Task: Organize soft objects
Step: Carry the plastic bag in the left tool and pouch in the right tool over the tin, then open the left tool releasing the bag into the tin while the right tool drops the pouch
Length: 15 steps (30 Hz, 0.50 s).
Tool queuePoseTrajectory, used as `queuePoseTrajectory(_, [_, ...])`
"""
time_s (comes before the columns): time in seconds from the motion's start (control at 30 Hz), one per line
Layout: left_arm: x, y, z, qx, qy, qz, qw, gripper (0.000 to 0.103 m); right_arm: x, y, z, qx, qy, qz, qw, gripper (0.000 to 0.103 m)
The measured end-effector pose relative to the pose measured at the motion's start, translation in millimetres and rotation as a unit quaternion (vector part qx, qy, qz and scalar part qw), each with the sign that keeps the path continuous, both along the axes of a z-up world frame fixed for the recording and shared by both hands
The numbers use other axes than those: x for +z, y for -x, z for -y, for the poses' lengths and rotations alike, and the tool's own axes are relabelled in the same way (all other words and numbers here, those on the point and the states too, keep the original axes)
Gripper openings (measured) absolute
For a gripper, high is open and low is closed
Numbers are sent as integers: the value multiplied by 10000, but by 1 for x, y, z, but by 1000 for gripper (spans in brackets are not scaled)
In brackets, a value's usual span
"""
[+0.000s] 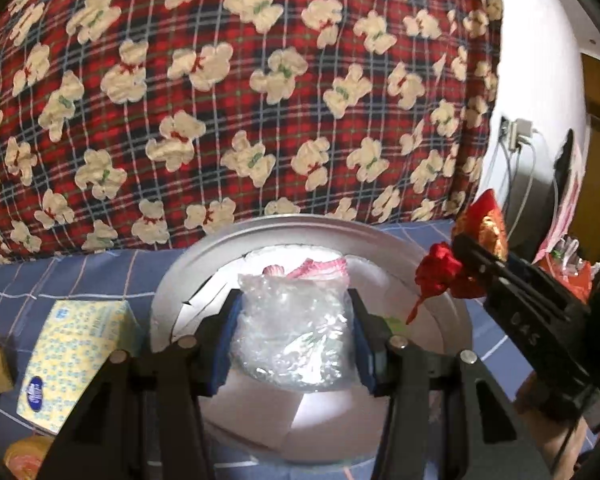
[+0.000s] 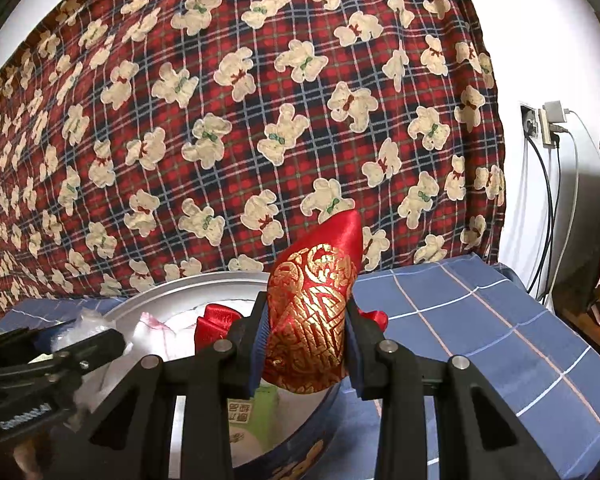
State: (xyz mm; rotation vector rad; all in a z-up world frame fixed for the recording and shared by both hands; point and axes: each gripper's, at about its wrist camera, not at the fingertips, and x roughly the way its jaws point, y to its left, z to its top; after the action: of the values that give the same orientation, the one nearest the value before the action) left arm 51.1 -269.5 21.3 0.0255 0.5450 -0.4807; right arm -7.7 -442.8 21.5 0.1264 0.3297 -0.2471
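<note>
Both grippers tilt downward over one round tin point(image 1: 172, 280). The left gripper point(image 1: 296, 336) has its jaws pinching one bubble-wrap bundle point(image 1: 296, 332); the right gripper point(image 2: 306, 344) has its jaws pinching one red-and-gold pouch point(image 2: 312, 320).

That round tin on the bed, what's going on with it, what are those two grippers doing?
A person is sorting soft items into the round tin on the blue checked bedsheet. The left gripper is clamped on a wad of bubble wrap over the tin's opening. The right gripper holds a red and gold satin pouch above the tin's rim. Neither has been let go yet. A tissue pack lies beside the tin.
</note>
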Motion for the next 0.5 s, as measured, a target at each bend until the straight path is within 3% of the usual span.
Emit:
queuePoseTrajectory(0.17, [-11,-11,8,190,-132,-113,9997,50,-5,-14,-1,0,204,-183,9996,36])
queuePoseTrajectory(0.5, [-22,-28,11,492,-302,-266,9980,50,-19,-40,-8,398,92,-733,9965,36])
